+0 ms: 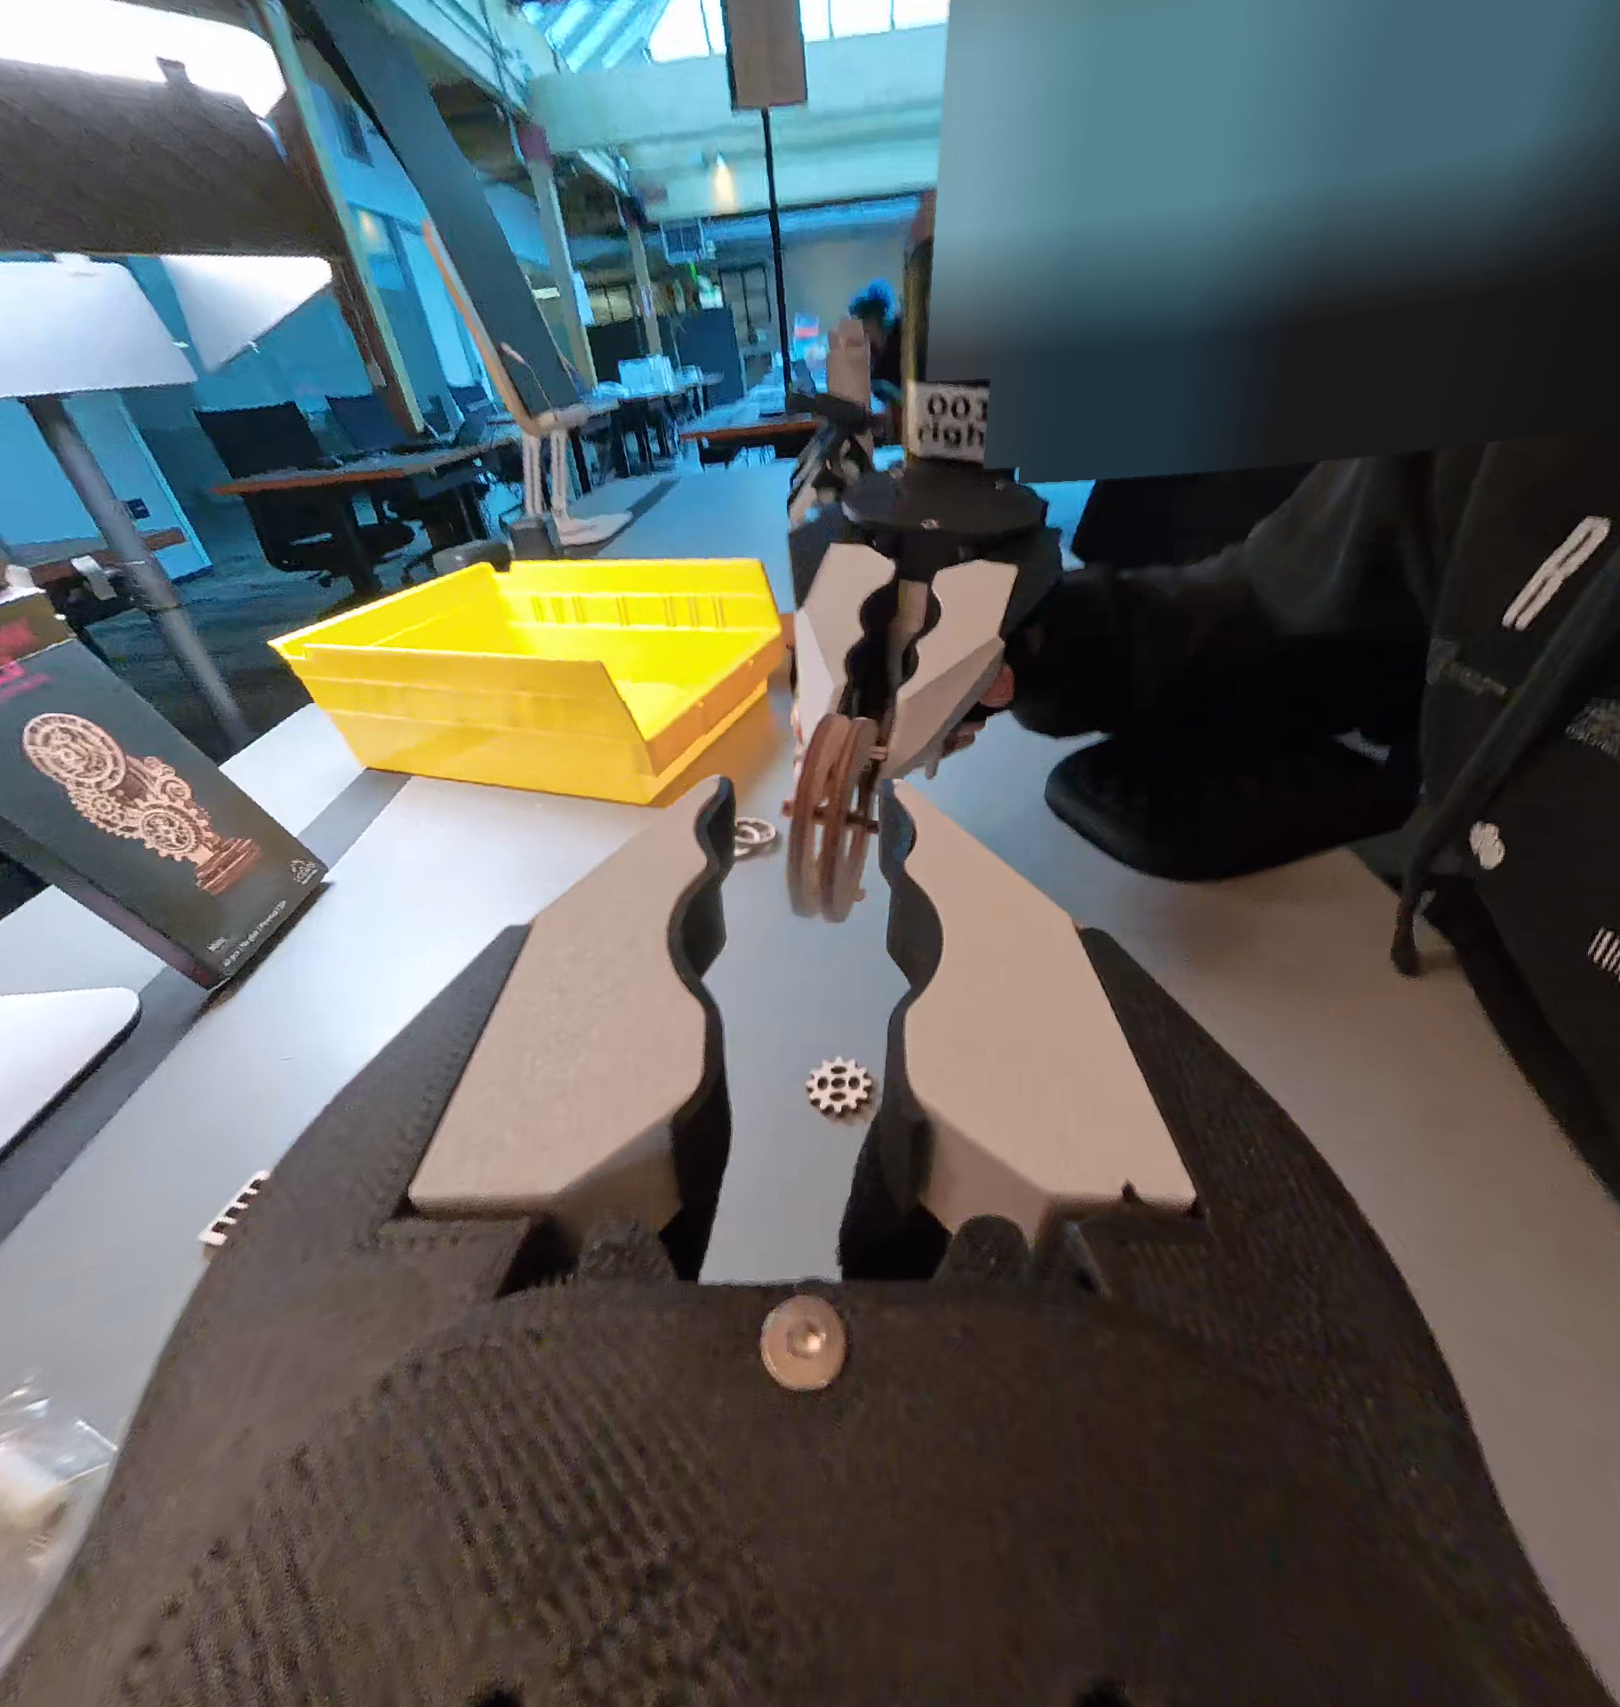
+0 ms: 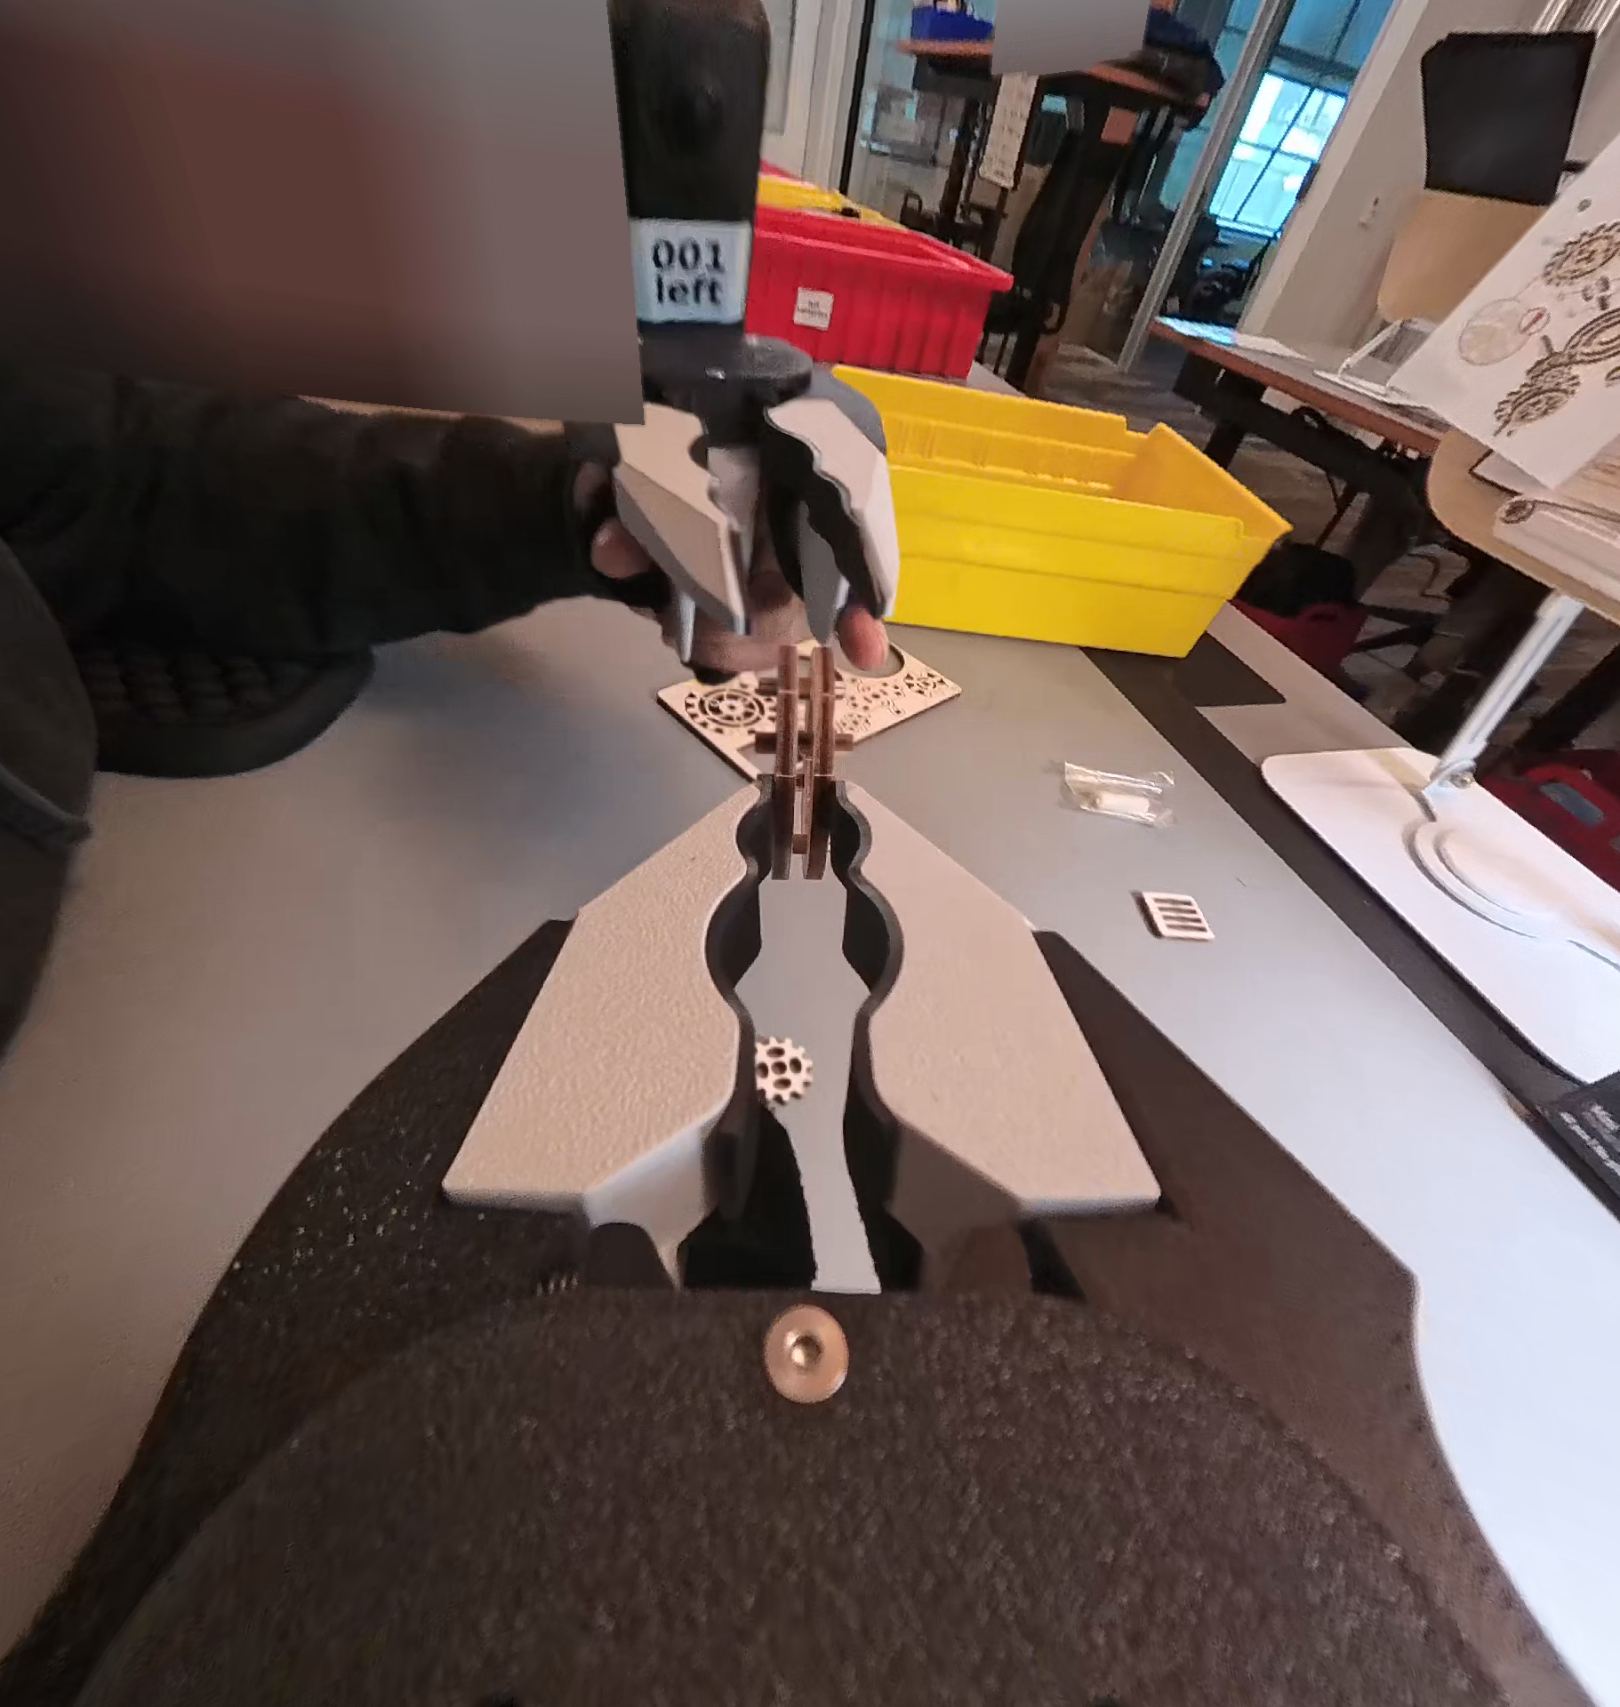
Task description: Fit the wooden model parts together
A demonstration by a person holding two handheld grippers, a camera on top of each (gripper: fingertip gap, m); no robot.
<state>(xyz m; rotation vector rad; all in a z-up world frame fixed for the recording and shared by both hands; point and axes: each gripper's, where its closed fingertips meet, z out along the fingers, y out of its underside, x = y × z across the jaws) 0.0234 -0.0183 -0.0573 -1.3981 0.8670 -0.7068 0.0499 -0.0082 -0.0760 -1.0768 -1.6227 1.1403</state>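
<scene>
The wheel part [image 2: 802,794] is held upright above the tabletop [image 2: 344,924], pinched in the right gripper [image 2: 804,813]. The left gripper [image 1: 802,813] is spread wide and empty — it is best closed on the wheel gently, and the small gear [image 1: 840,1088] fetched next.

A white printed label [image 2: 689,274] sits on the black handle [image 2: 686,120] beyond the fingers [image 2: 973,1016]. A second label [image 1: 949,420] shows ahead in the left wrist view. Left of those fingers [image 1: 594,998], a dark box [image 1: 141,804] carries lettering.
</scene>
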